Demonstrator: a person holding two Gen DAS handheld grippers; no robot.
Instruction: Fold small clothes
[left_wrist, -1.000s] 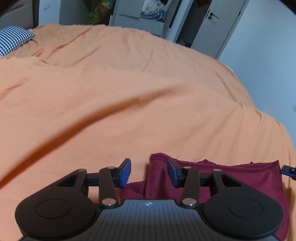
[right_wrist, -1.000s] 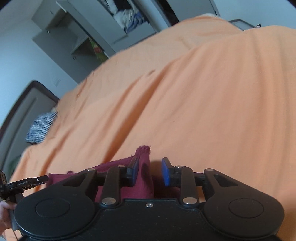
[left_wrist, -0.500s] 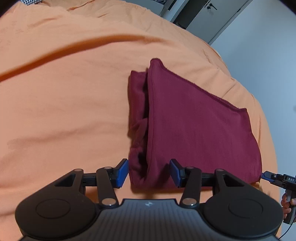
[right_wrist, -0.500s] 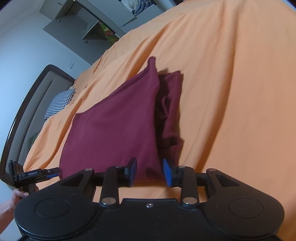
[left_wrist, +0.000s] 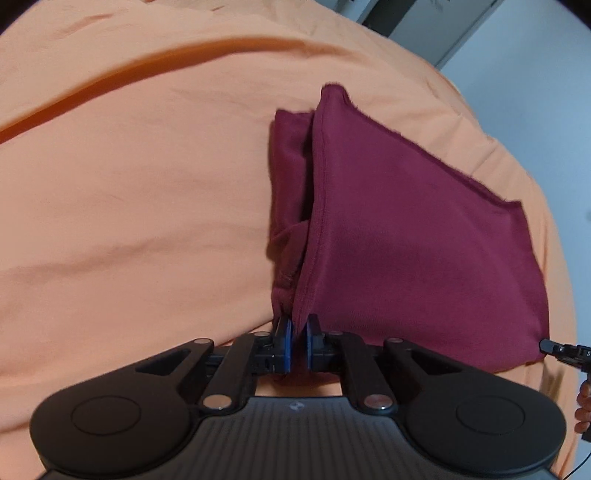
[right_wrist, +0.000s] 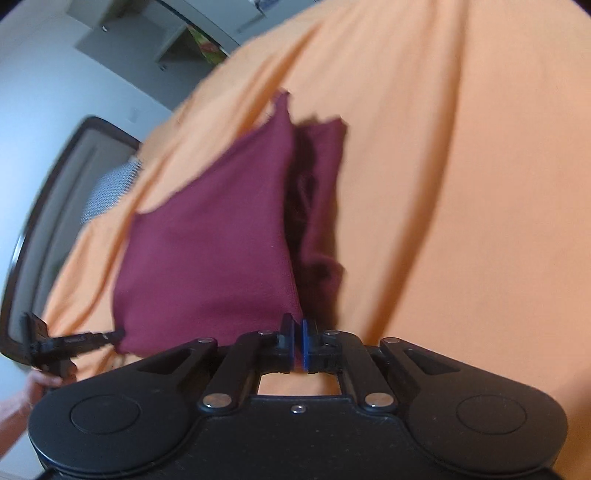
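Observation:
A dark red garment (left_wrist: 399, 229) lies folded on the orange bedsheet (left_wrist: 129, 184), with a bunched layer under its left edge. My left gripper (left_wrist: 298, 341) is shut on the garment's near left corner, blue pads pinching the hem. In the right wrist view the same garment (right_wrist: 221, 236) spreads up and to the left, and my right gripper (right_wrist: 298, 343) is shut on its near right corner. The other gripper's tip shows at each view's side: the right gripper (left_wrist: 561, 350) in the left wrist view, the left gripper (right_wrist: 74, 339) with a hand behind it in the right wrist view.
The orange bedsheet (right_wrist: 461, 184) covers the whole bed, with long creases. A dark headboard (right_wrist: 33, 221) and a checked pillow (right_wrist: 110, 192) lie at the left in the right wrist view. Grey cabinets (right_wrist: 166, 40) and a wall stand beyond the bed.
Both grippers were open around the garment's near corners half a second ago; now both have shut on the cloth. A second ago they were low at the garment's far edge.

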